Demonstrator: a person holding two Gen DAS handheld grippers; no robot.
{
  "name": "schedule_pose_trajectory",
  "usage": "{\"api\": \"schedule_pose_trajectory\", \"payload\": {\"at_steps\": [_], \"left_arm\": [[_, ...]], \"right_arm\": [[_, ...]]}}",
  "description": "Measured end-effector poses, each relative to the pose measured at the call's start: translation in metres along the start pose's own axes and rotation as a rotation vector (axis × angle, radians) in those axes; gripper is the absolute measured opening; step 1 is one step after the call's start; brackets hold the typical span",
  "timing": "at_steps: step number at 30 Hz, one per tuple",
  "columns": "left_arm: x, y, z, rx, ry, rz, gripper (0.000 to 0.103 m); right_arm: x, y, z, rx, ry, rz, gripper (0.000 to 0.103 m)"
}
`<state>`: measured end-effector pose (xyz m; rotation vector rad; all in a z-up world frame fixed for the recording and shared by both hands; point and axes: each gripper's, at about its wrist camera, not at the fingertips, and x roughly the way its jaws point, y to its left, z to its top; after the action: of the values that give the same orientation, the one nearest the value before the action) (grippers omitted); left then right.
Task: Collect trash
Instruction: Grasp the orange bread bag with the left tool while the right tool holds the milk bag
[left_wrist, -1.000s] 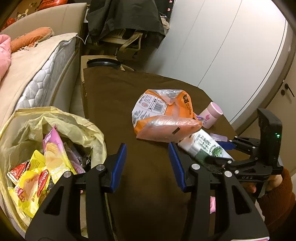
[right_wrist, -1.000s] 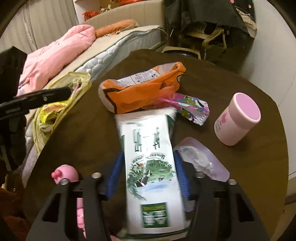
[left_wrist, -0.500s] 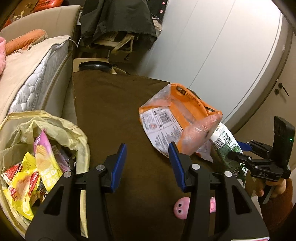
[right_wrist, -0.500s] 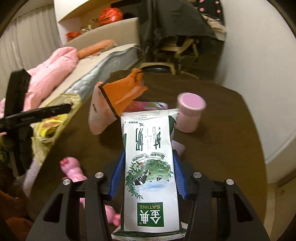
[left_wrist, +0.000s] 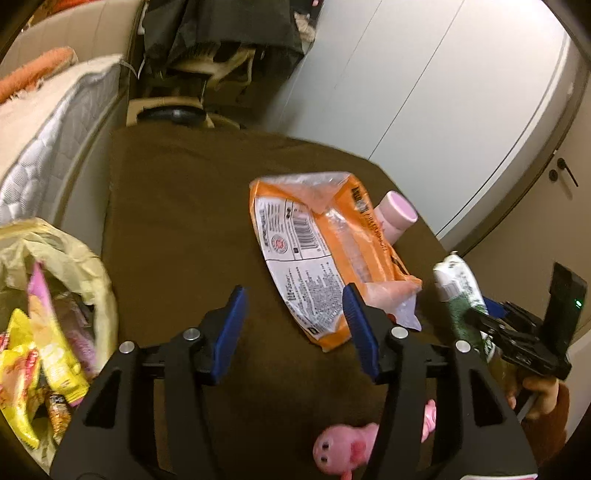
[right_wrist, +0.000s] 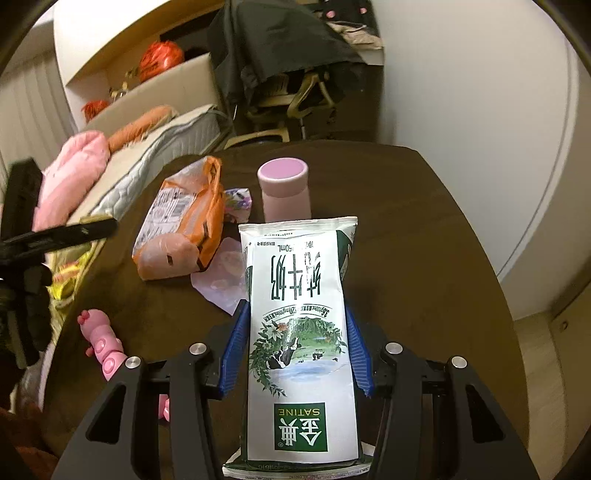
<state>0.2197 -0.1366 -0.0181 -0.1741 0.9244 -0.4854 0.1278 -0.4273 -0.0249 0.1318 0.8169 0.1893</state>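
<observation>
My right gripper (right_wrist: 295, 350) is shut on a white-and-green milk carton (right_wrist: 297, 325) and holds it above the brown table (right_wrist: 424, 266); the carton also shows in the left wrist view (left_wrist: 461, 291). My left gripper (left_wrist: 295, 325) is open and empty over the table, just left of an orange plastic bag (left_wrist: 325, 251). That bag (right_wrist: 184, 225) lies flat on the table. A yellow trash bag (left_wrist: 55, 295) holding several snack wrappers hangs open at the table's left edge.
A pink cup (right_wrist: 283, 192) stands behind the carton, with a purple wrapper (right_wrist: 238, 199) and a pale plastic piece (right_wrist: 218, 284) beside it. A pink pig toy (left_wrist: 343, 450) lies near the front edge. A bed (left_wrist: 44, 122) and a chair with clothes (right_wrist: 295, 70) lie beyond.
The right gripper lifted the milk carton off the table and drew it back. The orange bag tipped up, then settled flat again. The left gripper stayed open and shifted slightly.
</observation>
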Motion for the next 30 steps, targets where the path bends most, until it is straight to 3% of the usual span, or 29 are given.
{"api": "schedule_pose_trajectory", "payload": {"at_steps": [7, 12, 15, 20, 23, 30], "left_arm": [[0.047, 0.004, 0.014, -0.069, 0.088, 0.018, 0.054], [0.056, -0.001, 0.017, -0.077, 0.081, 0.061, 0.054], [0.061, -0.003, 0.018, -0.086, 0.099, 0.089, 0.035], [0.055, -0.002, 0.013, -0.081, 0.115, 0.040, 0.009], [0.041, -0.006, 0.007, -0.062, 0.097, 0.022, 0.003], [-0.004, -0.011, -0.003, -0.009, 0.043, 0.019, 0.002]], "right_arm": [[-0.021, -0.010, 0.002, 0.011, -0.080, -0.070, 0.046], [-0.030, -0.028, 0.003, 0.058, -0.095, -0.090, 0.047], [-0.029, -0.030, -0.002, 0.065, -0.080, -0.080, 0.047], [-0.021, -0.022, -0.009, 0.048, -0.053, -0.057, 0.047], [-0.015, -0.015, -0.010, 0.035, -0.040, -0.035, 0.047], [-0.006, 0.004, -0.016, -0.007, -0.015, -0.002, 0.047]]}}
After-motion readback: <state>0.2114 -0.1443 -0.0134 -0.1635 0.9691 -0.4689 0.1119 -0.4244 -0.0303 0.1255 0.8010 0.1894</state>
